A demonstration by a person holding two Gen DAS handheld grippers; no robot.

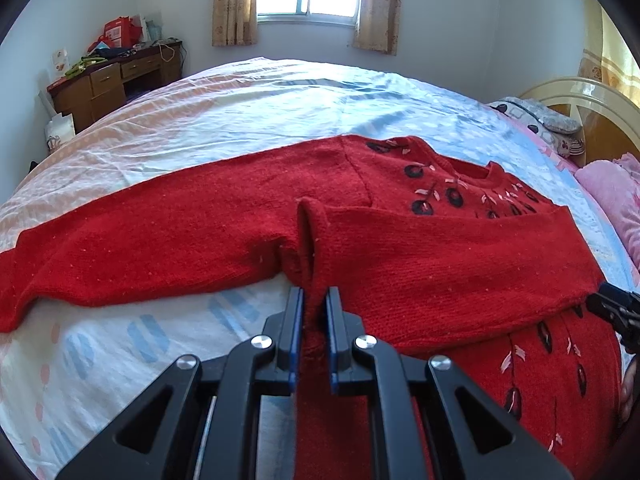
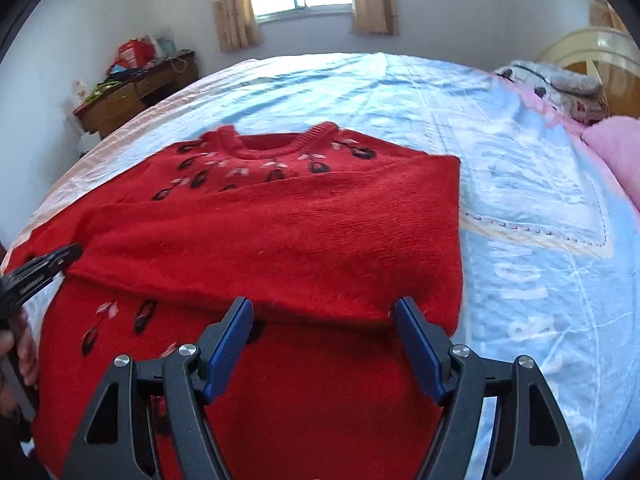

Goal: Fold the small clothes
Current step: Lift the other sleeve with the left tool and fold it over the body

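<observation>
A red knit sweater (image 2: 304,240) with black and pink stitching round the neck lies face up on the bed sheet (image 1: 280,108). One sleeve (image 1: 140,240) stretches out flat to the left. The other sleeve (image 1: 440,260) is folded across the chest, and my left gripper (image 1: 314,296) is shut on its cuff, with red cloth pinched between the blue pads. In the right wrist view my right gripper (image 2: 324,316) hovers open just over the folded sleeve's lower edge, nothing between its fingers. The left gripper (image 2: 64,258) shows at that view's left edge, held by a hand.
A wooden desk (image 1: 116,76) piled with clutter stands at the far left by the wall. Pillows (image 1: 540,120), a pink blanket (image 1: 612,192) and the headboard (image 1: 592,104) are at the right. Bare sheet (image 2: 520,200) lies right of the sweater.
</observation>
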